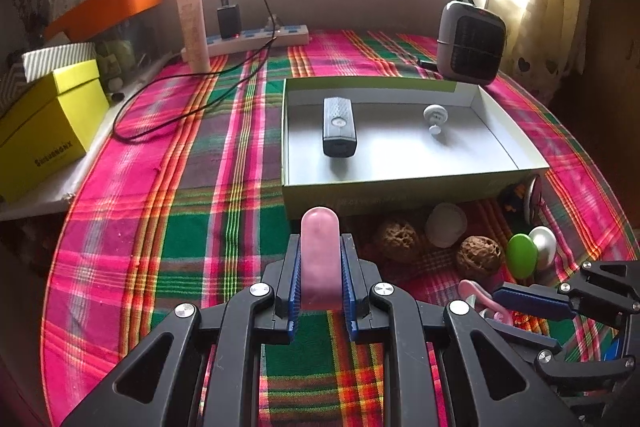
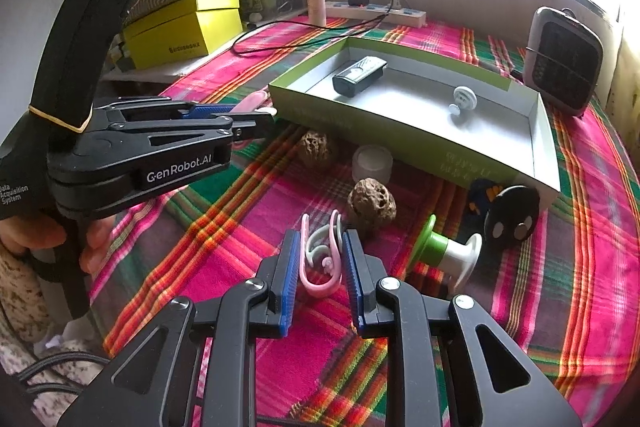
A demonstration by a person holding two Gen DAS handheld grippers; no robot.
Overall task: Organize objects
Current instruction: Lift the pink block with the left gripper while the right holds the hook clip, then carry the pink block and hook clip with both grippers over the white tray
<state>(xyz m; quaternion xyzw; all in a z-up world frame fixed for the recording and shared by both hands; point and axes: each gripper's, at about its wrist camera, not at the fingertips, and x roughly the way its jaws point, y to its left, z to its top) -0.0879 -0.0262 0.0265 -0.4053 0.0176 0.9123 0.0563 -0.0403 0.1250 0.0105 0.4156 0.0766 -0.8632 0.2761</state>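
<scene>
My left gripper [image 1: 320, 243] is shut on a pink translucent rounded stick [image 1: 320, 259], held just above the plaid cloth in front of the open green box [image 1: 400, 195]. In the right wrist view it shows at the left [image 2: 256, 115]. A pink and grey clip [image 2: 324, 259] sits between the pads of my right gripper [image 2: 320, 239], which are shut on it, low over the cloth. Inside the box lie a black device [image 1: 339, 127] and a white knob [image 1: 436, 117]. Two brown wrinkled nuts [image 2: 318, 145] [image 2: 372, 203], a white cap [image 2: 372, 163], a green-white spool [image 2: 444, 251] and a black disc [image 2: 512, 215] lie before the box.
A grey heater [image 1: 470, 41] stands behind the box at the right. A power strip [image 1: 256, 39] with a black cable, a cream tube [image 1: 194, 27] and a yellow box [image 1: 52, 123] line the back and left. A person's hand [image 2: 36, 239] holds the left gripper.
</scene>
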